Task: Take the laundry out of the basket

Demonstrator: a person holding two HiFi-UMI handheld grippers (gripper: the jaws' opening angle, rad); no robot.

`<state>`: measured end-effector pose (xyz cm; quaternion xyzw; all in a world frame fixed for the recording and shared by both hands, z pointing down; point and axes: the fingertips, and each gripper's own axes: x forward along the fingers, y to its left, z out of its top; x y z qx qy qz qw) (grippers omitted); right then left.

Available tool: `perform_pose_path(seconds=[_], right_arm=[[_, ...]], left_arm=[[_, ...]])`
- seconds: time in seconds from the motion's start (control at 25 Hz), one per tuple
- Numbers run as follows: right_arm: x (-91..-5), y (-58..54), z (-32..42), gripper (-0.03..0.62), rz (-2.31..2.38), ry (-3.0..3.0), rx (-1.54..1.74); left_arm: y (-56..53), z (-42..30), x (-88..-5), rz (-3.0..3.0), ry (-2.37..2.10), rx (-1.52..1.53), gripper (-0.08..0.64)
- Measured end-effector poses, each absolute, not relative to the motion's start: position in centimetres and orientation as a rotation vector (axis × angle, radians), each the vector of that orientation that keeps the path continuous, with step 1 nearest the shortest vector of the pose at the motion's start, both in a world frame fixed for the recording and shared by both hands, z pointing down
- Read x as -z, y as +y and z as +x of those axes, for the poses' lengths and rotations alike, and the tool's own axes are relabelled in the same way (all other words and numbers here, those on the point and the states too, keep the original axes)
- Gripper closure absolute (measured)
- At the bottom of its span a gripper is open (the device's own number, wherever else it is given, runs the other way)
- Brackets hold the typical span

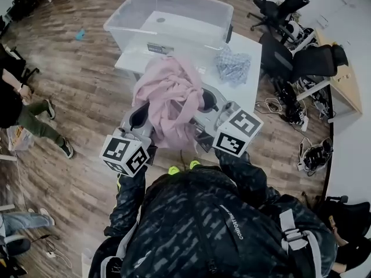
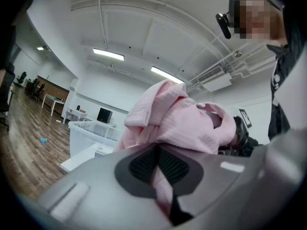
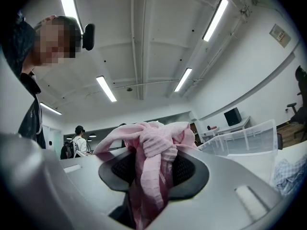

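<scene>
Wood floor (image 1: 81, 97) all round. White table (image 1: 250, 88) at far centre, w/ a big clear plastic bin (image 1: 191, 39) on its far-left part. Black office chairs (image 1: 278, 7) far right. The pink garment (image 1: 171, 100) is out of the bin, bunched just on the bin's near side over the table's near edge, strung btwn both grippers. Left gripper (image 2: 157, 163) has the garment's left side: jaws nearly together, pinching a thin fold of the pink cloth. Right gripper (image 3: 151, 169) has the right side: jaws partly apart, clamped round a thicker twisted wad of it. Small blue-checked cloth (image 1: 233, 65) lies crumpled on the table, right of the bin, apart from the pink garment.
</scene>
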<state>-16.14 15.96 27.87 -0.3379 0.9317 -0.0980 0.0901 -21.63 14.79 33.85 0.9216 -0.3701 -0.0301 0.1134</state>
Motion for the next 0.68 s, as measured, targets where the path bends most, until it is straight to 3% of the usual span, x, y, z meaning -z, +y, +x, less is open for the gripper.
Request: perform_pose_path(seconds=[0.68], right_arm=[[-28.3, 18.1, -13.3, 0.436, -1.015, 2.763, 0.295]], left_arm=[[16.9, -18.7, -34.2, 2.697, -1.087, 0.043, 0.554]])
